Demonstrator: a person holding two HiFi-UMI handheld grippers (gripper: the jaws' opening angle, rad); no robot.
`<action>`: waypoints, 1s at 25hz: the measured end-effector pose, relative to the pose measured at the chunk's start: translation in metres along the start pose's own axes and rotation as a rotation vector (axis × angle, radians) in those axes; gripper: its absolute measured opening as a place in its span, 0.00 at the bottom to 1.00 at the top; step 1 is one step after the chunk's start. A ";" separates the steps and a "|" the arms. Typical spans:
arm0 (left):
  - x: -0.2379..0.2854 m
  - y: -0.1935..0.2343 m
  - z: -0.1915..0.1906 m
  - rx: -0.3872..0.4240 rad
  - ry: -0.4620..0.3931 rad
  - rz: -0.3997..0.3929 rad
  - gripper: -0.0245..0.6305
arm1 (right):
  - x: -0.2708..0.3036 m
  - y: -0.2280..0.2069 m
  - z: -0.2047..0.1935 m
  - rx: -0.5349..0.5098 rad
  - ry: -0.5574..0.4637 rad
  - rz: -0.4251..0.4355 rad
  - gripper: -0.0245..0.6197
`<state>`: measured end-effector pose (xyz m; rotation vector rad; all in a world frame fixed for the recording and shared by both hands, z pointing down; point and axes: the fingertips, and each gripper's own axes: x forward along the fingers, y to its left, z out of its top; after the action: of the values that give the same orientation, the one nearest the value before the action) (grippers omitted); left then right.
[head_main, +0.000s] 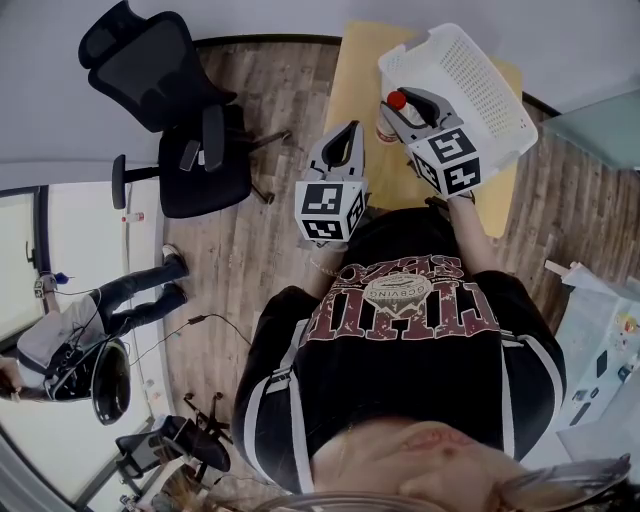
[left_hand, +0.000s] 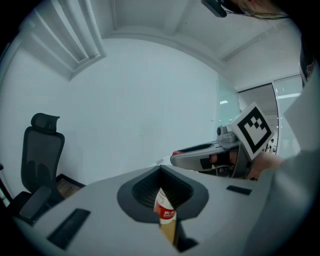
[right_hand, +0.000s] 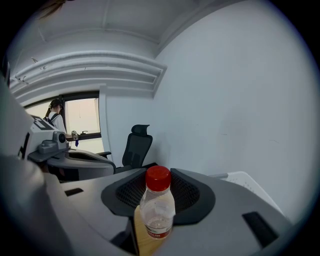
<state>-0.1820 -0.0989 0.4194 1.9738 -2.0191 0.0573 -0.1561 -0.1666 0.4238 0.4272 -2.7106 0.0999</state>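
Observation:
A clear plastic bottle (right_hand: 157, 210) with a red cap (head_main: 396, 100) and a red label stands between the jaws of my right gripper (head_main: 402, 108), which is shut on it above a light wooden table (head_main: 352, 85). The bottle looks empty. My left gripper (head_main: 347, 135) hovers just to the left, over the table's near edge. Its jaws are together with nothing between them. In the left gripper view the bottle (left_hand: 164, 210) shows through the narrow slit ahead, and the right gripper (left_hand: 176, 156) reaches in from the right.
A white perforated basket (head_main: 470, 80) lies tilted on the table right of the bottle. A black office chair (head_main: 180, 120) stands on the wood floor at the left. A person (head_main: 100, 310) sits further left by a window. A desk with small items (head_main: 600, 350) is at the right.

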 end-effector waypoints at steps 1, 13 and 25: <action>0.001 0.000 0.000 0.001 0.001 0.000 0.10 | 0.002 0.000 -0.003 0.003 0.006 0.002 0.28; 0.001 0.003 -0.002 -0.001 0.006 0.012 0.10 | 0.015 0.001 -0.030 0.018 0.057 0.019 0.28; -0.004 0.009 -0.004 -0.007 0.008 0.028 0.10 | 0.028 0.012 -0.057 0.019 0.132 0.046 0.28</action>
<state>-0.1902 -0.0933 0.4242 1.9375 -2.0395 0.0649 -0.1632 -0.1553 0.4875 0.3510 -2.5920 0.1614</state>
